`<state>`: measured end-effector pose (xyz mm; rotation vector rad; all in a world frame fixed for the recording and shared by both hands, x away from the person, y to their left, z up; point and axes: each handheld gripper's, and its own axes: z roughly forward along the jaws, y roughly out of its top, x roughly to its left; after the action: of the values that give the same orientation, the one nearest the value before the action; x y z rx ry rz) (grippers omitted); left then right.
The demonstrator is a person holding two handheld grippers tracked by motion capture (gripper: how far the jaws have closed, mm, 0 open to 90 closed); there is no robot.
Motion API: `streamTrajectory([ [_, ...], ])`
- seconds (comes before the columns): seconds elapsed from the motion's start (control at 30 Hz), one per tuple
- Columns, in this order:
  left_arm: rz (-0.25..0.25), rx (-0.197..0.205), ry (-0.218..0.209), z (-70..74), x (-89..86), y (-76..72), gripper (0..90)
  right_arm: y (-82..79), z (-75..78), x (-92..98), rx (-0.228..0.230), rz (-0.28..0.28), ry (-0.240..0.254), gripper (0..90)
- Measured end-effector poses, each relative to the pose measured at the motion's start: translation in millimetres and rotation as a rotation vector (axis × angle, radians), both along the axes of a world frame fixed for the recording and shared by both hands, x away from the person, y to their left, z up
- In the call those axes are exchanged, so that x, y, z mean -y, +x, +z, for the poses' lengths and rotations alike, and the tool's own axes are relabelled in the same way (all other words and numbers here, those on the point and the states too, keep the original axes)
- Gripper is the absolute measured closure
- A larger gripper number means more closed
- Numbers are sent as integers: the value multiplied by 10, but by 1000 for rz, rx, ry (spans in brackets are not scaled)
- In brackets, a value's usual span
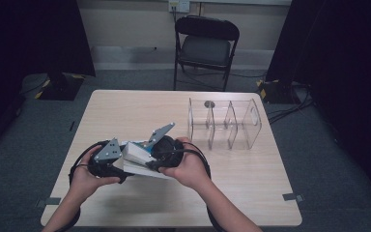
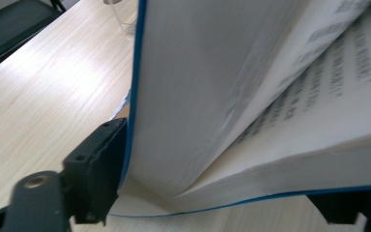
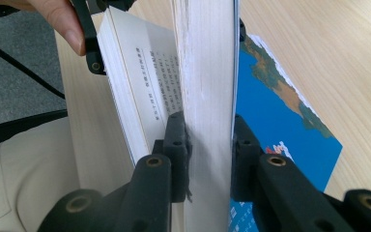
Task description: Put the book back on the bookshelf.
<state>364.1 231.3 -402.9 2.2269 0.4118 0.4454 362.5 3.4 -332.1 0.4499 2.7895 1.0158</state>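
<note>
A thick paperback book [image 1: 134, 158] with a blue cover stands open on the wooden table [image 1: 251, 179], near its front left. In the right gripper view my right gripper [image 3: 210, 140] is shut on an upright block of pages [image 3: 207, 72], and printed pages [image 3: 149, 82] fan away to the left. A blue illustrated cover [image 3: 280, 121] lies flat on the table to the right. My left gripper [image 2: 222, 193] straddles the open book [image 2: 251, 96], one jaw against the blue-edged cover and the other under the lower half. Both hands hold the grippers close together [image 1: 147, 157].
A clear plastic organiser [image 1: 224, 123] with upright dividers stands at the back right of the table, a small round grey object [image 1: 209, 103] at its far edge. A black folding chair [image 1: 206, 46] is beyond the table. Cables run across the floor at the right.
</note>
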Motion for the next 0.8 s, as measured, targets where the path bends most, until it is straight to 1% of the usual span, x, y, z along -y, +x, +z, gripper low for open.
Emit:
streamTrajectory([
  [0.07,-4,-13,4,16,5,-7,247,-11,15,-6,1,1,-13,747],
  [0.13,-13,-9,-1,26,8,-15,266,-8,21,-4,2,8,-9,746],
  [0.17,-22,-8,8,41,7,-27,276,-14,37,-2,0,7,-13,747],
  [0.23,-43,-6,1,63,15,-61,301,-20,57,4,1,19,-11,746],
  [0.3,-63,-12,-2,95,24,-106,323,-50,102,18,-9,31,-13,746],
  [0.37,-70,-20,-23,114,21,-121,332,-56,144,39,-21,43,-5,745],
  [0.4,-72,-19,-32,116,23,-118,337,-56,160,46,-19,47,-2,745],
  [0.47,-70,-25,-37,118,21,-112,340,-54,179,50,-20,40,-8,744],
  [0.57,-72,-34,-37,111,19,-112,341,-44,174,52,-23,44,-1,744],
  [0.6,-71,-27,-27,117,21,-117,341,-47,172,51,-23,47,0,744],
  [0.67,-79,-16,-33,110,21,-116,339,-52,172,53,-24,44,-4,744],
  [0.73,-79,-5,-36,105,21,-117,338,-43,172,56,-18,47,3,744],
  [0.77,-79,-6,-42,96,25,-125,338,-39,173,59,-16,47,1,744],
  [0.8,-83,-8,-36,99,21,-116,337,-36,171,62,-20,47,5,743],
])
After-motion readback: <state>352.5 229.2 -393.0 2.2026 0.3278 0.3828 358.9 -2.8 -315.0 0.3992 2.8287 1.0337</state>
